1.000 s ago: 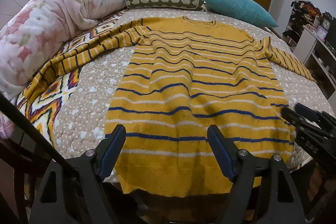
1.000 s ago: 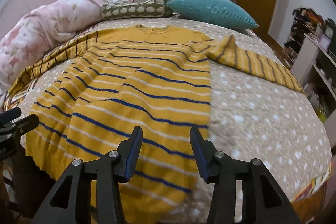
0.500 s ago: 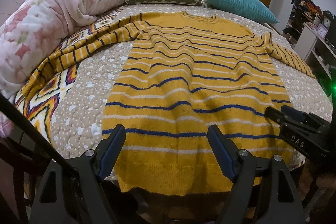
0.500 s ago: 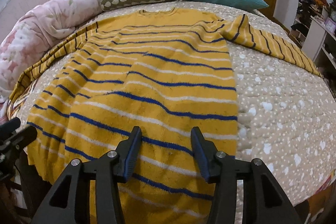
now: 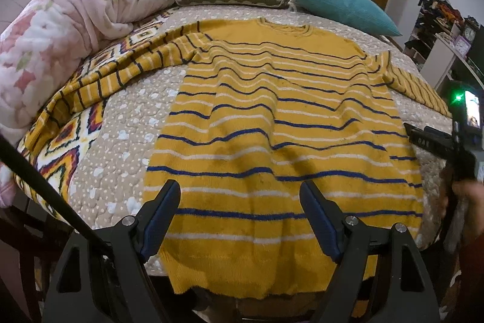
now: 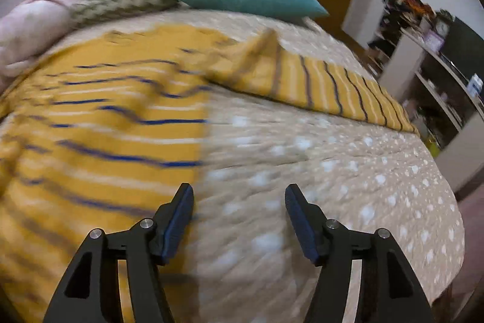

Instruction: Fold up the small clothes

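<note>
Both sets of jaws are wide with nothing in them. The left gripper hovers over the hem of the yellow striped sweater, which lies flat on the bed, hem at the near edge. The right gripper has just been opening near the sweater's right side edge. Looks like pre-fold setup; next probably calls for grabbing that right sleeve.

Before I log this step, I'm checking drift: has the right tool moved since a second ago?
Yes. The right tool slid rightward off the yellow sweater, now over its side edge and the dotted bedspread; its jaws have just been opening, empty.
</note>
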Tool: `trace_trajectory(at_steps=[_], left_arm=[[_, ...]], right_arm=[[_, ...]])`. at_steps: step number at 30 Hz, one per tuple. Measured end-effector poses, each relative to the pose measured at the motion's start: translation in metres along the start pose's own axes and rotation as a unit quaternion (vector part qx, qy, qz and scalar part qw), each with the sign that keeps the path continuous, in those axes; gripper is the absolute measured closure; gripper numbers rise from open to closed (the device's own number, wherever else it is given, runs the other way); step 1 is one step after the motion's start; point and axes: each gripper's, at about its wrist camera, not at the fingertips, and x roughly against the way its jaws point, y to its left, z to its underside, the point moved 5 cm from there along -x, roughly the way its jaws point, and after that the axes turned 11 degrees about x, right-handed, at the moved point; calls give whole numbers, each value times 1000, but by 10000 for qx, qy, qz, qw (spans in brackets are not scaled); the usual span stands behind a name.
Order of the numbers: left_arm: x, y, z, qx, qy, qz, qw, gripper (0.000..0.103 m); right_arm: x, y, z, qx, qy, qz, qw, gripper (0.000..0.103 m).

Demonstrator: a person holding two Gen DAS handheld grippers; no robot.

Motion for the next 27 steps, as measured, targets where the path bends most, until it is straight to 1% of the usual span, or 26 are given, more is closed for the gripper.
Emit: trace_trajectory(at_steps=[1,2,3,4,5,6,8,11,16,19,21,27], left_arm=[[-2,1,-1,14,17,-15,10000,23],[-3,1,-1,33,27,-21,10000,23],[-4,1,-1,39,36,-32,10000,23],[-5,1,-1,37,45,-52,10000,23],[-7,1,-2,31,47,-70,10000,23],[-8,1,-2,26,60,-84,9999,23],[-12,1,-2,28,107,-99,9999,23],[-20,1,-2,28,167,-99,9998,23],[-27,4,-3,-4,212,-163,9996,23],[-31,9,-7,153,220,-66,9996,23],[-31,12,-10,251,223,-56,9994,23],[-17,26,-15,387,102,-273,9988,23]], right_arm=[[-10,-8,-2,-93,56,-71,9999,24],[-17,-18,-6,-252,-9,-150,9996,17],[-20,-22,-9,-327,-48,-131,9994,8],[-25,-26,-12,-376,-48,-126,9992,2],[-31,-27,-14,-404,-30,-239,9989,0],[-37,-27,-14,-425,21,-342,9985,0],[-39,-28,-16,-447,-37,-410,9982,0],[-39,-26,-16,-383,-104,-310,9987,0],[-39,-30,-12,-448,-144,-379,9982,0],[-39,-30,-12,-449,-151,-379,9982,0],[-38,-30,-12,-446,-153,-372,9982,0],[-39,-29,-13,-447,-154,-375,9982,0]])
